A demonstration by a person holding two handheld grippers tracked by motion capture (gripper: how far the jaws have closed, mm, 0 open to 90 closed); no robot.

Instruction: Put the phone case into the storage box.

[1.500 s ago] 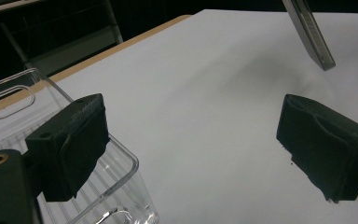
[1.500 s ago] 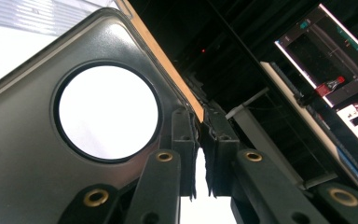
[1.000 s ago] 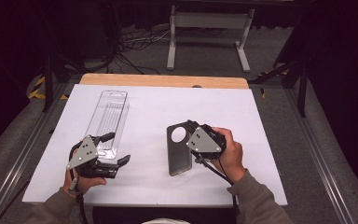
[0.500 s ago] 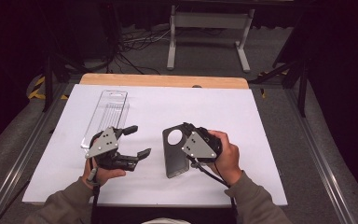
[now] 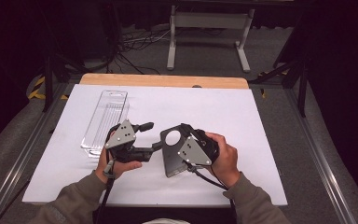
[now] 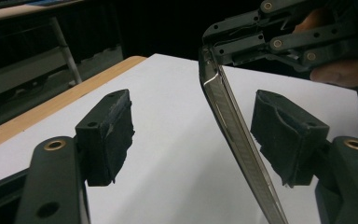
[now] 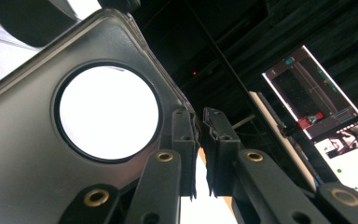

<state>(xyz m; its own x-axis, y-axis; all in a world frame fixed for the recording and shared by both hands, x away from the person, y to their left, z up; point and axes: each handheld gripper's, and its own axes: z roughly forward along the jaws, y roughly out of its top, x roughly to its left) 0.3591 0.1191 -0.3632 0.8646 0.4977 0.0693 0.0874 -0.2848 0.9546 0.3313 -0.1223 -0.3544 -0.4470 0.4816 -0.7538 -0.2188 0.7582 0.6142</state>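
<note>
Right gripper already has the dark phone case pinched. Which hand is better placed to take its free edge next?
Left. The left gripper sits right beside the phone case, and its jaws, which have just been closing, straddle the case's edge without pressing on it. The right gripper is shut on the case's other edge, so it is occupied.

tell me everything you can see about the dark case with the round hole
The dark case is a thin, flat, glossy shell, plastic by its look, with rounded corners and a large round hole near one end. It is tilted up off the white table. The right claw is shut on its edge beside the hole. The left claw straddles its other edge, the pads not yet pressing.
</note>
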